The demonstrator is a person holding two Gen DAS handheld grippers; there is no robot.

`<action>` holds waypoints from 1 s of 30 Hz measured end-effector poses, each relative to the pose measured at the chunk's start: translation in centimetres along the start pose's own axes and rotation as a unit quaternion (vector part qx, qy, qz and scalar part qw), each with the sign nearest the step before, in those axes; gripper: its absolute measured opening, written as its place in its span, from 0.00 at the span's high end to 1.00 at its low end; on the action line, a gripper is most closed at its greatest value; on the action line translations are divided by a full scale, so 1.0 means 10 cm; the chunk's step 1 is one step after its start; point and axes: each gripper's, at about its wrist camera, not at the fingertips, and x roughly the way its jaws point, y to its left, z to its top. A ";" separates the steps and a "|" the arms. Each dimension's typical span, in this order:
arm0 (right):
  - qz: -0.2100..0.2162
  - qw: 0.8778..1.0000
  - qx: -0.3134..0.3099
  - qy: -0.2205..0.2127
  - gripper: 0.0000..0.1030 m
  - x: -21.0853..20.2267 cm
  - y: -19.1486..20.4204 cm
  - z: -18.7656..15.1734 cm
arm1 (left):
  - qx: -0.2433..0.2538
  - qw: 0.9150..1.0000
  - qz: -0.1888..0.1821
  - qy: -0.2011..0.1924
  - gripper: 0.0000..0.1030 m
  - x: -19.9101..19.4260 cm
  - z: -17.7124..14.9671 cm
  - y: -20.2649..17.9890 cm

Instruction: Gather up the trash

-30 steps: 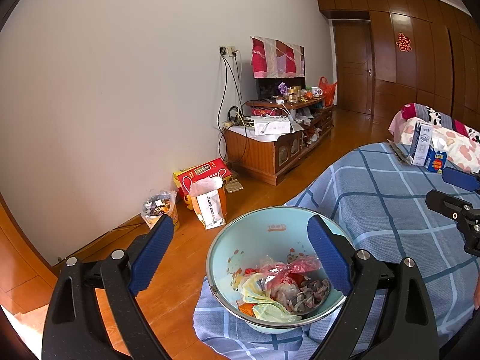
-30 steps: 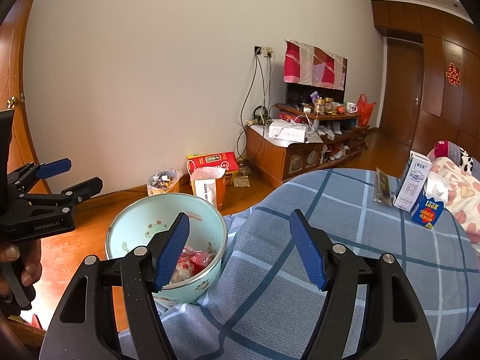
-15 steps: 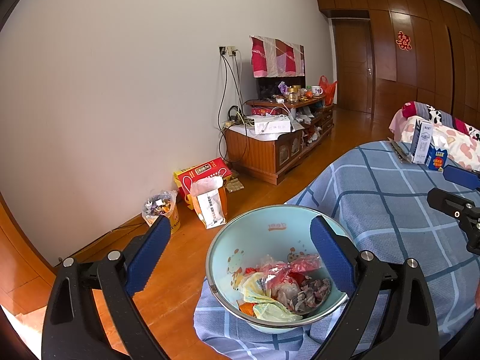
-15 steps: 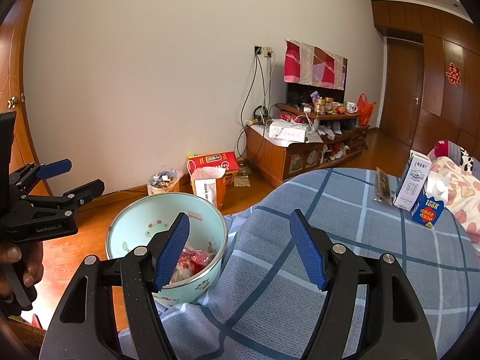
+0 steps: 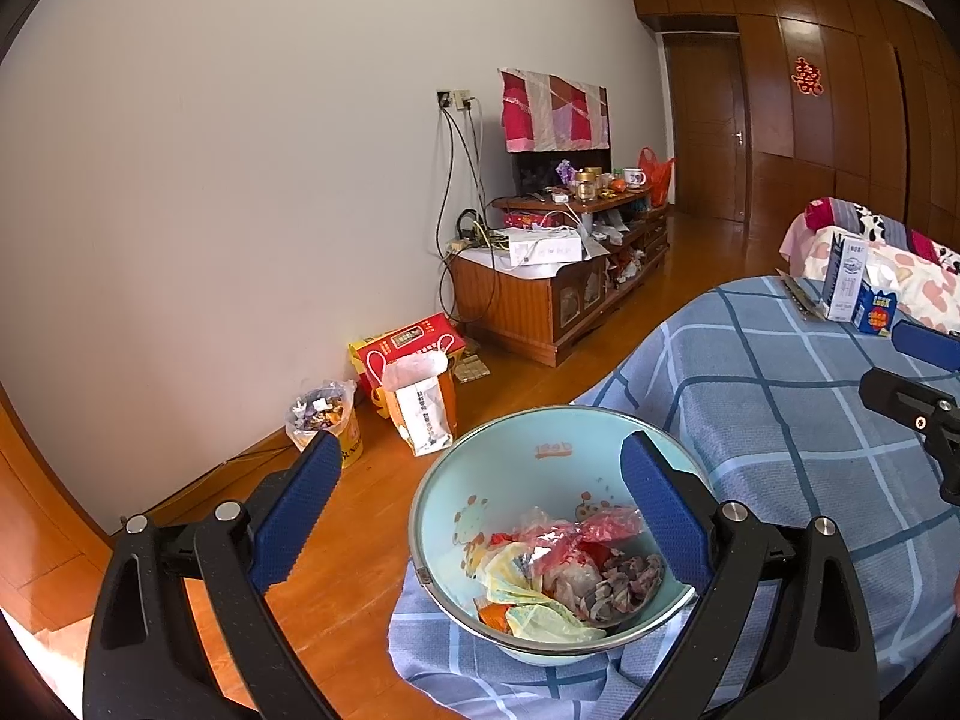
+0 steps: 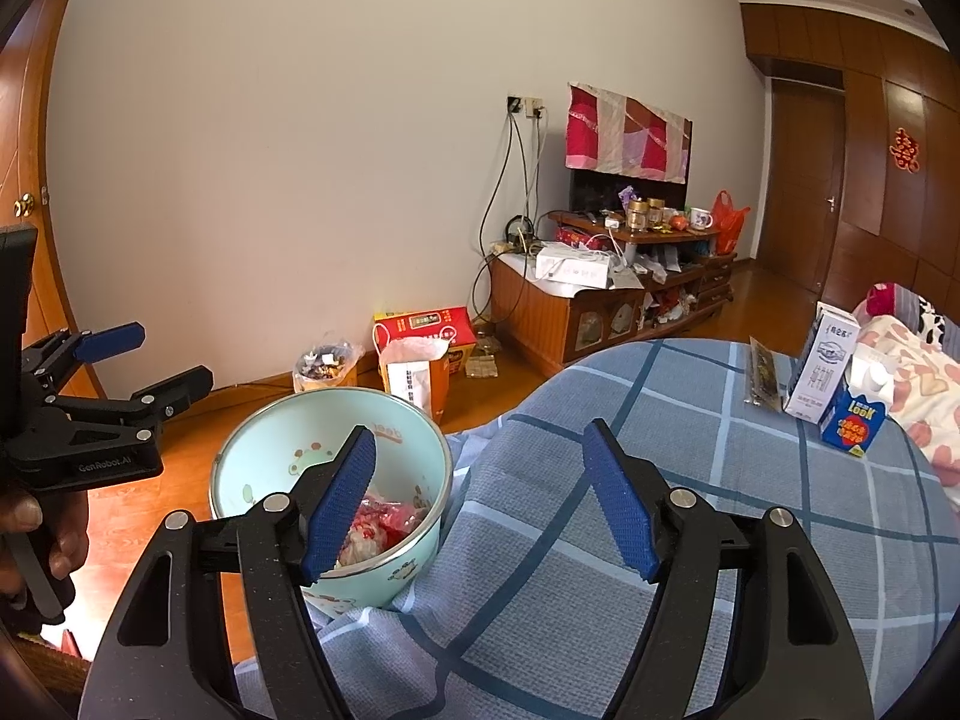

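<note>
Wood floor [image 5: 540,378], white wall, low cabinet [image 5: 540,306] cluttered with boxes and cables. Foreground: tabletop [image 6: 690,480] under a blue plaid cloth. Item one: pale blue bowl [image 5: 510,474] at the cloth's left edge, holding trash [image 5: 570,570] of crumpled plastic wrappers, red and yellow. Item two: white carton [image 6: 822,366] and blue carton [image 6: 852,423], touching, at the far right of the tabletop. Left tongs [image 5: 474,516] wide apart, empty, over the bowl. Right tongs [image 6: 480,498] wide apart, empty, over the cloth just beside the bowl. Floor by wall: red box [image 5: 414,342], paper bag [image 5: 423,408].
</note>
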 end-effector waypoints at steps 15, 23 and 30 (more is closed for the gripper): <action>0.001 1.000 0.005 -0.001 0.31 -0.02 -0.04 -0.01 | 0.006 1.000 0.006 -0.017 0.11 -0.06 -0.01 -0.08; -0.002 1.000 0.007 0.000 0.30 -0.01 -0.06 -0.02 | 0.007 1.000 0.006 -0.014 0.11 -0.07 -0.01 -0.08; -0.029 0.999 0.011 0.005 0.27 -0.02 -0.19 -0.04 | 0.013 1.000 -0.009 -0.004 0.11 -0.03 -0.04 -0.14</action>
